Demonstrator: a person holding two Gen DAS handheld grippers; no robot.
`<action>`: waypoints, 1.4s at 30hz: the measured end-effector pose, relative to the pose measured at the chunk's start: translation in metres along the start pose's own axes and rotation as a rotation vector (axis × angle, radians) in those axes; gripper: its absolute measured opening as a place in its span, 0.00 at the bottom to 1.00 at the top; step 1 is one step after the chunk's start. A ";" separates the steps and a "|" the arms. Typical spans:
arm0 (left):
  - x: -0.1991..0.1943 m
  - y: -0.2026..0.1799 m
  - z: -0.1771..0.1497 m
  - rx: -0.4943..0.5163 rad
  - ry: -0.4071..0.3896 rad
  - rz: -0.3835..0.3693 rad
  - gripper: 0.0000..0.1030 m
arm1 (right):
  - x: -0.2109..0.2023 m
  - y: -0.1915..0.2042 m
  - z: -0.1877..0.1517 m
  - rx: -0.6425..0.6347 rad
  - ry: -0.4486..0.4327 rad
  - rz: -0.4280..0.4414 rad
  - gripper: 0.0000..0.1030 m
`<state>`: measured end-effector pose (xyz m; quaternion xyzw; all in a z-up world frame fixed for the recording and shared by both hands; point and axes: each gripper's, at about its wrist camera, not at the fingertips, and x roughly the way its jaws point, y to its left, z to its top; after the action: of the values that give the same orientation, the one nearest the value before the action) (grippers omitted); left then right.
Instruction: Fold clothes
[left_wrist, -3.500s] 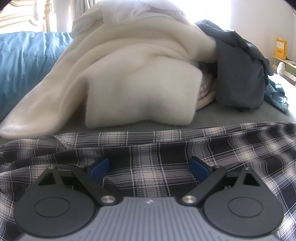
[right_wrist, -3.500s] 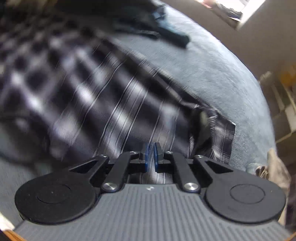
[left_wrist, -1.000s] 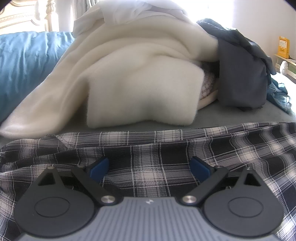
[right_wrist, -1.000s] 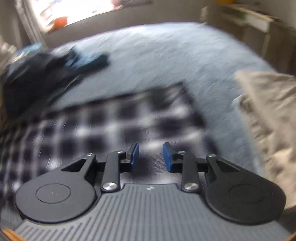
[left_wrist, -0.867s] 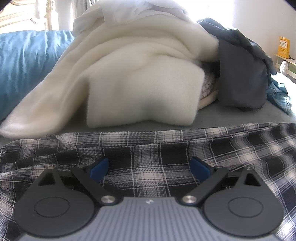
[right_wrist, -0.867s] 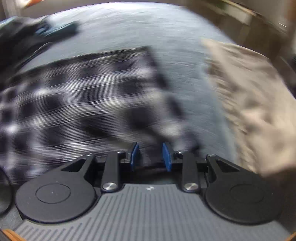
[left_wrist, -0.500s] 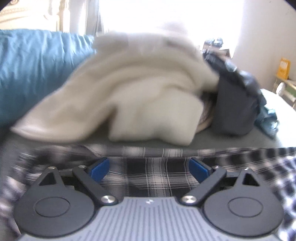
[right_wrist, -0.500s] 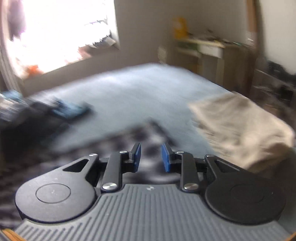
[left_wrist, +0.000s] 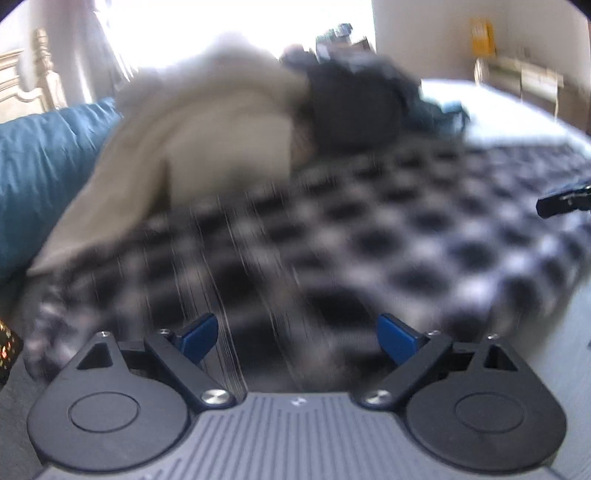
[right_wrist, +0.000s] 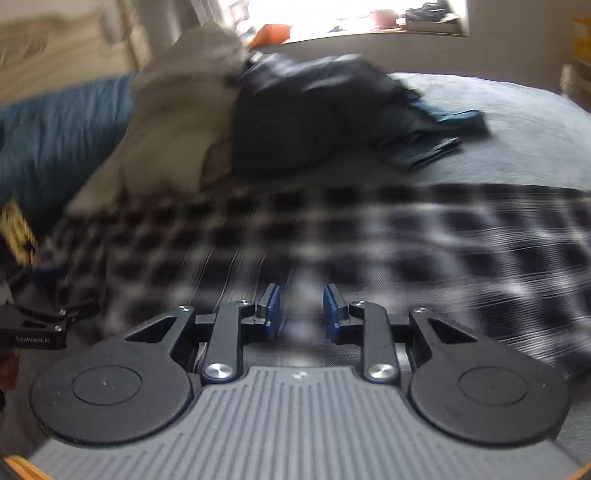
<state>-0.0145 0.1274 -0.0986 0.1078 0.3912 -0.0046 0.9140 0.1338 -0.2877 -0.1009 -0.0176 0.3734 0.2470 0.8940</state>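
A: Left wrist view first. What's ahead of the fingers?

B: The left gripper (left_wrist: 297, 334) has its blue fingers (left_wrist: 197, 330) wide apart, holding nothing. The plaid shirt (left_wrist: 332, 236) lies spread on the bed (left_wrist: 517, 107) right in front of them and between them, blurred by motion. Whether the tips touch the cloth, I cannot tell.

A: Beyond that?

B: Past the shirt, to the far left, a cream blanket (left_wrist: 207, 136); to its right a dark garment (left_wrist: 354, 107). A blue duvet (left_wrist: 40, 158) sits at far left. At the right edge, part of the other gripper shows above the shirt.

A: Any writing?

B: A yellow item (left_wrist: 481, 37) on the far wall; nothing legible.

A: Right wrist view?

B: The right gripper (right_wrist: 301, 314) has its fingers (right_wrist: 273, 310) partly apart, a narrow gap, nothing clamped. The shirt (right_wrist: 369, 236) stretches across just ahead. Behind it, the dark garment (right_wrist: 314, 110) and blanket (right_wrist: 177, 118).

A: Labels there?

B: The left gripper (right_wrist: 40, 325) enters at the left, level with the fingers, with small white lettering too blurred to read surely.
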 end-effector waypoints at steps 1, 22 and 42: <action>0.006 -0.001 -0.007 0.006 0.026 0.008 0.92 | 0.008 0.004 -0.006 -0.036 0.043 -0.018 0.24; 0.020 0.032 0.026 -0.168 -0.092 0.027 0.86 | 0.008 -0.022 -0.004 0.030 0.004 -0.110 0.24; -0.022 0.087 -0.009 -0.235 -0.025 0.099 0.84 | 0.020 -0.046 -0.011 0.152 0.058 -0.129 0.24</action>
<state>-0.0287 0.2123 -0.0720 0.0191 0.3716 0.0848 0.9243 0.1596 -0.3222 -0.1297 0.0191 0.4148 0.1593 0.8956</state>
